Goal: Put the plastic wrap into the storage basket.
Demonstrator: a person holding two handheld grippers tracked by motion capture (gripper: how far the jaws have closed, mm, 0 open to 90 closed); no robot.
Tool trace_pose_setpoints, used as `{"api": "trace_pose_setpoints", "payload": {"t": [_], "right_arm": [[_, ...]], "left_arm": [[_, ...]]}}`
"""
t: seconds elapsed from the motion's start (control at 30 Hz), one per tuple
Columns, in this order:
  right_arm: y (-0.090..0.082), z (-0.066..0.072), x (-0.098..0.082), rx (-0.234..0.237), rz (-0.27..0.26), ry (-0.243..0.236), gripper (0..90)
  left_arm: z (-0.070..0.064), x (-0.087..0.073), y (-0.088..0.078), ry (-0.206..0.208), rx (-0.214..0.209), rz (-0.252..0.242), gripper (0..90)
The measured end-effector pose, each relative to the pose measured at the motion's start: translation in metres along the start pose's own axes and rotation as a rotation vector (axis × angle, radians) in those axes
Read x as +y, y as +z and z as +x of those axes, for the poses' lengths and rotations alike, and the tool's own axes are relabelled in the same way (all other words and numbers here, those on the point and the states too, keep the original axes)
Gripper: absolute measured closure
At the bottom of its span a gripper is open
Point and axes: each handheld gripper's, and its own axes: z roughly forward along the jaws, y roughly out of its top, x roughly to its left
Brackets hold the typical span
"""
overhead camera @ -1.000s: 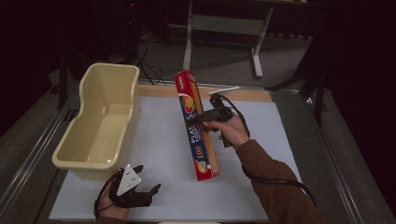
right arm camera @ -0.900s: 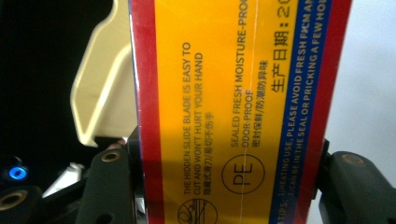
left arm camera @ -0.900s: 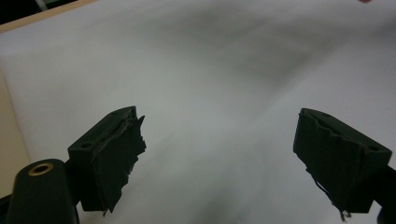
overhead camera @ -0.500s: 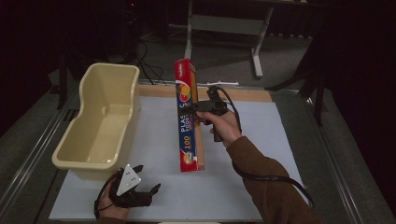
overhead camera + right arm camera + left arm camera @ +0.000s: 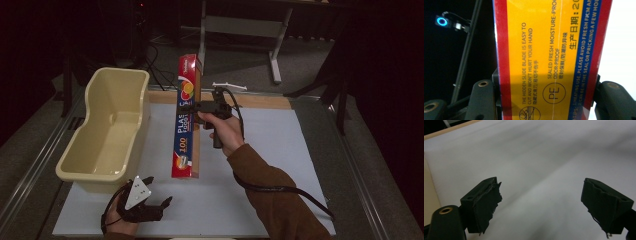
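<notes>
plastic wrap box (image 5: 186,120) in right gripper (image 5: 199,106)

Dim room, lit tabletop, soft blur

White table top (image 5: 300,165), cream tub (image 5: 107,132) standing at its left

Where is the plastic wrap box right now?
In the high view the plastic wrap box is held off the white mat by the right claw, just right of the cream tub.
</notes>
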Motion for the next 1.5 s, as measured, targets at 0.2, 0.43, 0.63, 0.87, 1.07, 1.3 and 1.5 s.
{"api": "trace_pose_setpoints", "payload": {"t": [0.2,0.43,0.63,0.87,1.07,1.3,1.5], "right_arm": [[0.011,0.003,0.002,0.028,-0.012,0.036,41.7],[0.021,0.006,0.001,0.054,-0.012,0.049,41.6],[0.027,0.008,-0.001,0.044,-0.015,0.042,41.5],[0.038,0.015,-0.001,0.074,-0.024,0.041,41.4],[0.046,0.017,-0.001,0.094,-0.024,0.074,41.4],[0.054,0.022,0.004,0.107,-0.026,0.073,41.3],[0.061,0.025,0.009,0.113,-0.03,0.088,41.3]], "left_arm": [[0.0,0.0,0.0,-0.003,0.001,-0.006,14.9],[0.0,0.0,-0.001,0.0,0.002,-0.008,15.0],[0.0,0.0,-0.001,0.002,0.002,-0.008,15.0],[0.0,0.001,-0.001,0.002,-0.002,-0.01,15.0],[-0.001,0.001,-0.001,0.003,-0.002,-0.011,15.0],[-0.001,0.001,0.0,0.006,-0.002,-0.012,15.0],[-0.001,0.001,0.0,0.006,-0.005,-0.014,15.1]]}}
